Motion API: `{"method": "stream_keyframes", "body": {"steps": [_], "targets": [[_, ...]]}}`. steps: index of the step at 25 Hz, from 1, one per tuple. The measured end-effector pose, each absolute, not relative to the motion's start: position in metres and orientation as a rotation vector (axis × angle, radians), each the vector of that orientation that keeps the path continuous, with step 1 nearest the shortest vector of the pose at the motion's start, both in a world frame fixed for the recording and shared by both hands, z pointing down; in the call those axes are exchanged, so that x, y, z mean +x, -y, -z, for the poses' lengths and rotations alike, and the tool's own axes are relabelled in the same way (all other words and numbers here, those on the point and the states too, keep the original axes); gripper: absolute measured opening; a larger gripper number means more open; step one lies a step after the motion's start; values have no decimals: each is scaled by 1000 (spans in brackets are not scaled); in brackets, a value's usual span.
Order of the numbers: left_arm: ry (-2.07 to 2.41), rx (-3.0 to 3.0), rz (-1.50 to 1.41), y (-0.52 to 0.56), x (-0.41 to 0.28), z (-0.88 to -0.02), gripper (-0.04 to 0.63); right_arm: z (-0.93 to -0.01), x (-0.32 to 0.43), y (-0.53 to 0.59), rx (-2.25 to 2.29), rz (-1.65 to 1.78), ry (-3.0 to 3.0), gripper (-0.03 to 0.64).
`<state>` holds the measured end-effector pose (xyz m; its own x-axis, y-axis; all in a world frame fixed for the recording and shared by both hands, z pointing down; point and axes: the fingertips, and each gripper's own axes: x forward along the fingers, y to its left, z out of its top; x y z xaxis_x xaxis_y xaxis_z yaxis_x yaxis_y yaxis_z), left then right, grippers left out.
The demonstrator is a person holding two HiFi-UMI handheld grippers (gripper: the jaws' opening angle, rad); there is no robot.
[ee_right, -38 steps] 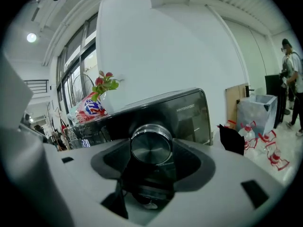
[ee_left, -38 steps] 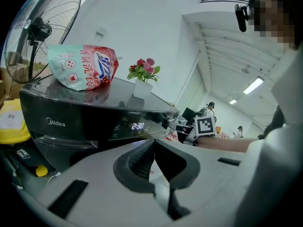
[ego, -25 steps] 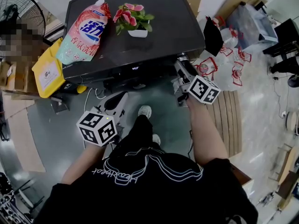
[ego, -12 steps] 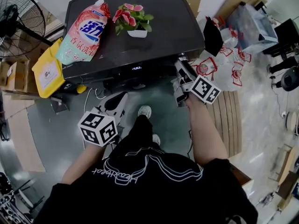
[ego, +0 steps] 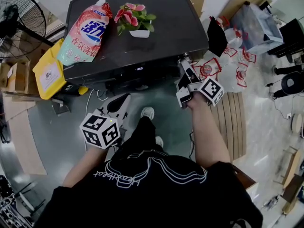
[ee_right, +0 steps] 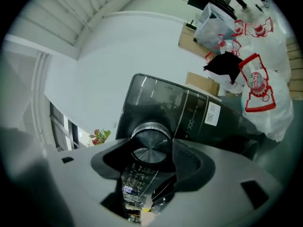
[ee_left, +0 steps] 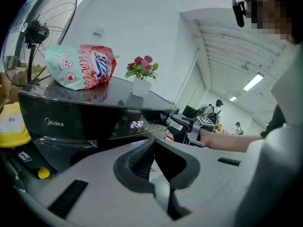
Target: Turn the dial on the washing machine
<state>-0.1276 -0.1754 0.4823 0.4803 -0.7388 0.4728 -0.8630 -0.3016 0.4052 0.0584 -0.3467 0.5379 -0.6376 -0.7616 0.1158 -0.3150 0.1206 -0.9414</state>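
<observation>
Looking like a workshop or lab floor: washing machine (ego: pixel 171 27) is standing among cardboard boxes (ego: pixel 12 77), pedestal fan (ego: pixel 16 15), plastic bags (ego: pixel 237 75); people (ee_left: pixel 218 109) are working under strip lights (ee_left: pixel 254 82).

Both bare forearms stretch forward and down from the person's body. The right arm (ego: pixel 207 133) reaches farther out. Its right gripper (ego: pixel 183 66) points ahead with the jaws clamped around the dial (ee_right: pixel 150 143), one pad against each side, and its marker cube (ego: pixel 210 90) sits tilted above the wrist. The left arm (ego: pixel 81 169) is held lower and nearer the body. The left gripper (ego: pixel 124 99) points forward, its jaws closed together on nothing.
</observation>
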Motion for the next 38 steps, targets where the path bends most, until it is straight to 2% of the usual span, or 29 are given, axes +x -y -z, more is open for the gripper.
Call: {"method": "stream_keyframes", "body": {"steps": [8, 16, 20, 25, 30, 34, 38], "targets": [[1329, 2109, -256, 176, -130, -481, 5, -538, 59, 347, -1076, 1520, -2030, 282], [1343, 2113, -213, 171, -130, -470, 5, -517, 69, 343, -1355, 1208, -2307, 287], [1354, 2131, -179, 166, -127, -456, 5, -481, 71, 323, -1410, 969, -2536, 238], [1366, 2177, -116, 155, -119, -424, 5, -421, 55, 273, -1270, 658, -2821, 156], [1361, 2233, -37, 133, -104, -385, 5, -373, 46, 212, -1127, 420, -3001, 35], [1325, 2320, -2, 111, -87, -347, 5, -345, 41, 170, -1035, 373, -3082, 5], [1277, 2422, -4, 86, -69, -308, 5, -317, 37, 135, -932, 318, -3136, 5]]}}
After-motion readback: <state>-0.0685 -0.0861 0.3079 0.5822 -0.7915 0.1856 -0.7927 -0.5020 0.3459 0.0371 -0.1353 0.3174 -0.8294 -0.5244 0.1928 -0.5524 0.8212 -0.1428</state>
